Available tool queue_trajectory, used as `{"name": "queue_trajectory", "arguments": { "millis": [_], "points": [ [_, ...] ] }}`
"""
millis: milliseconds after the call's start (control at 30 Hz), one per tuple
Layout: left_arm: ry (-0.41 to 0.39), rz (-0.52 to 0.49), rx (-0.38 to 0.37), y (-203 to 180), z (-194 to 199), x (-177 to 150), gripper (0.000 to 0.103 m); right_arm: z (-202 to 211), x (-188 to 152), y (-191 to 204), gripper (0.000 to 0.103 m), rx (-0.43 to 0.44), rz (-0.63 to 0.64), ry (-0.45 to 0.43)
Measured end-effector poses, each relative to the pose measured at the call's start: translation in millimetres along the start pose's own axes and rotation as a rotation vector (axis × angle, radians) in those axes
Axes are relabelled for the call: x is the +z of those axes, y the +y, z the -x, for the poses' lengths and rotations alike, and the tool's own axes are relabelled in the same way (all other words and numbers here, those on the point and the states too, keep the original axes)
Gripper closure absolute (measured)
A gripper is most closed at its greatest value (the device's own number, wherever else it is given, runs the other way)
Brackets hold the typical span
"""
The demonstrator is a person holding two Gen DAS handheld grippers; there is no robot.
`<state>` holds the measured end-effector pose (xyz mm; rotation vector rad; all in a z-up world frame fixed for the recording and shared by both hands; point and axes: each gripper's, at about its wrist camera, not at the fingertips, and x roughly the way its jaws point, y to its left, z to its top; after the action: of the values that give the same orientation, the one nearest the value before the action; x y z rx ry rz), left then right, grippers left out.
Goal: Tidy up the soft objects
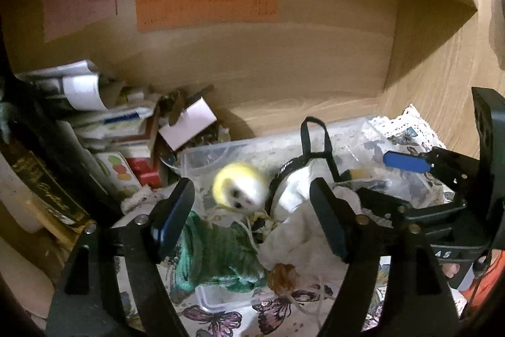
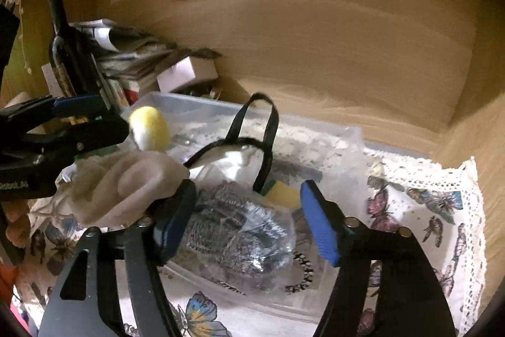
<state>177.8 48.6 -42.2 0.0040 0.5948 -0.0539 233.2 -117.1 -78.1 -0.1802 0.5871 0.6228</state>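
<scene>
Both tools stand spread, nothing pinched. The left gripper (image 1: 252,220) hovers over a green knitted piece (image 1: 217,251) and a white cloth (image 1: 303,229); a small plush with a yellow hood (image 1: 240,187) lies just beyond its tips, blurred. The right gripper (image 2: 249,220) hovers over a bagged grey knit (image 2: 240,229) in the clear plastic bin (image 2: 195,106), beside a black-strapped pouch (image 2: 252,135) and a yellow sponge (image 2: 284,193). Obstructions: a stack of papers and boxes (image 1: 104,112) and a dark bottle (image 2: 63,46) crowd the left corner. The wooden back panel (image 1: 252,52) closes the rear. The butterfly cloth (image 2: 426,210) on the right lies bare, bounded by the side wall.
</scene>
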Motion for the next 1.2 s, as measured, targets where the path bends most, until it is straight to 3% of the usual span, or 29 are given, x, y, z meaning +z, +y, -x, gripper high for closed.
{"name": "queue_trajectory", "arguments": {
  "millis": [100, 300, 467, 733, 1200],
  "points": [
    [-0.032, 0.006, -0.003, 0, 14, 2, 0.022, 12, 4, -4, 0.023, -0.016, -0.012, -0.037],
    [-0.147, 0.013, 0.037, -3, 54, 2, 0.009, 57, 12, -8, 0.018, -0.017, -0.038, -0.149],
    [-0.241, 0.018, 0.045, -12, 91, -1, 0.000, 99, 14, -2, 0.004, -0.027, -0.037, -0.254],
    [-0.297, 0.023, 0.040, -21, 126, -10, 0.000, 147, 5, 7, 0.000, -0.053, -0.045, -0.372],
    [-0.369, 0.018, 0.025, -45, 166, -31, 0.000, 176, -14, 30, 0.000, -0.010, -0.043, -0.423]
  ]
}}
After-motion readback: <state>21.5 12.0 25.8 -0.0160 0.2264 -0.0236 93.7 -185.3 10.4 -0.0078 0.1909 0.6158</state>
